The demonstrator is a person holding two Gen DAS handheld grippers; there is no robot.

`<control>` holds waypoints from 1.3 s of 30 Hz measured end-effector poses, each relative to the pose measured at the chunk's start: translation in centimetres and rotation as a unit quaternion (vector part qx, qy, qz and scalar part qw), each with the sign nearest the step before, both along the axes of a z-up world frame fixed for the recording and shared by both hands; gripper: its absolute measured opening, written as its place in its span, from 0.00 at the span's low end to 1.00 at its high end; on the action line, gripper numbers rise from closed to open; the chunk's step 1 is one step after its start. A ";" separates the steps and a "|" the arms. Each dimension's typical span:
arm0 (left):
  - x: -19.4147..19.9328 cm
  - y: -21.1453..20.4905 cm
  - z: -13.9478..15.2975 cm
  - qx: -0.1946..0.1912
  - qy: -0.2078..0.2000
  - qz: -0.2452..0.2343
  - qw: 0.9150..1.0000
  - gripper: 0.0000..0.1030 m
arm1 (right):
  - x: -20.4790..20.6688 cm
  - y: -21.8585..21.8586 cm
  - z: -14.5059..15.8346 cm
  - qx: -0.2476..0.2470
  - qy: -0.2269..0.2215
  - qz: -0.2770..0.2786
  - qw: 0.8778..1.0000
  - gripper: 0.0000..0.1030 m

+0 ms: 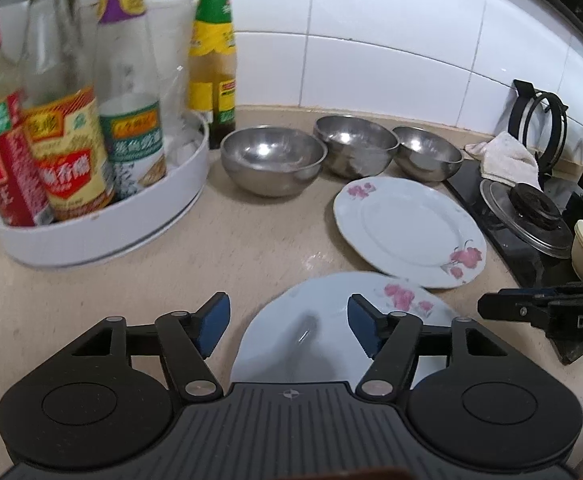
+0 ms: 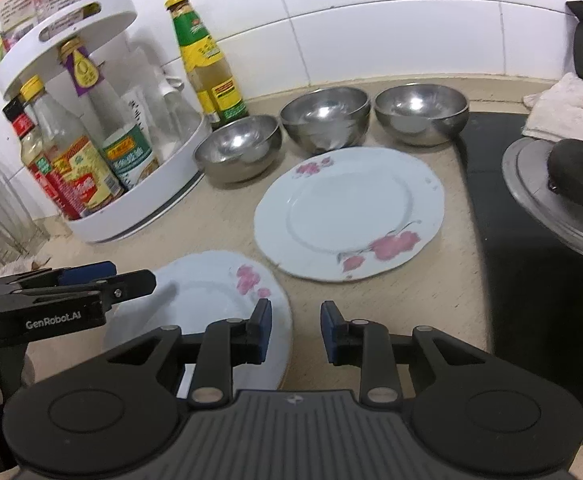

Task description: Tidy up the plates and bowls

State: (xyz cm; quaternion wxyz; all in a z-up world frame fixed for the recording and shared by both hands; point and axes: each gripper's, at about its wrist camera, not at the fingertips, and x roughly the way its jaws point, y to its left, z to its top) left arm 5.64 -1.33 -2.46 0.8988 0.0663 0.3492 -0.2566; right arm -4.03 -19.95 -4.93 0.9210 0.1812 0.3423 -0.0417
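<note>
In the left wrist view, your left gripper (image 1: pixel 285 326) hovers, jaws apart, over the near glossy white floral ceramic plate (image 1: pixel 291 320) on the beige speckled table (image 1: pixel 211 264); grasp its thin rim next. In the right wrist view, your right gripper (image 2: pixel 295 332), jaws apart, faces the far matching floral plate (image 2: pixel 347 212); three smooth round steel bowls (image 2: pixel 325 122) stand behind.
</note>
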 end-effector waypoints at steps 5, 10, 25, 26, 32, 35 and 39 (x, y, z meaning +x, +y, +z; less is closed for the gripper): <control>0.3 -1.8 1.0 0.007 -0.010 -0.020 1.000 0.74 | 0.0 -1.9 0.6 0.004 -0.009 -0.020 1.000 0.26; 0.5 -4.1 1.9 0.014 -0.019 -0.042 0.999 0.77 | 0.2 -3.8 1.0 0.007 -0.018 -0.039 0.999 0.27; 2.8 -10.3 1.9 0.053 -0.032 -0.056 0.996 0.83 | 1.6 -8.6 1.0 0.018 -0.029 -0.055 0.998 0.29; 3.0 -10.6 1.7 0.057 -0.031 -0.056 0.996 0.83 | 1.7 -8.9 0.9 0.019 -0.027 -0.056 0.998 0.29; 4.1 -11.8 0.8 0.070 -0.018 -0.053 0.996 0.84 | 2.6 -10.6 -0.2 0.030 -0.014 -0.059 0.998 0.30; 4.9 -12.1 0.3 0.076 -0.006 -0.052 0.996 0.85 | 3.3 -11.1 -0.7 0.035 -0.008 -0.057 0.998 0.30; 5.7 -12.5 -0.1 0.084 0.003 -0.051 0.995 0.85 | 4.3 -11.6 -1.3 0.043 0.000 -0.058 0.997 0.30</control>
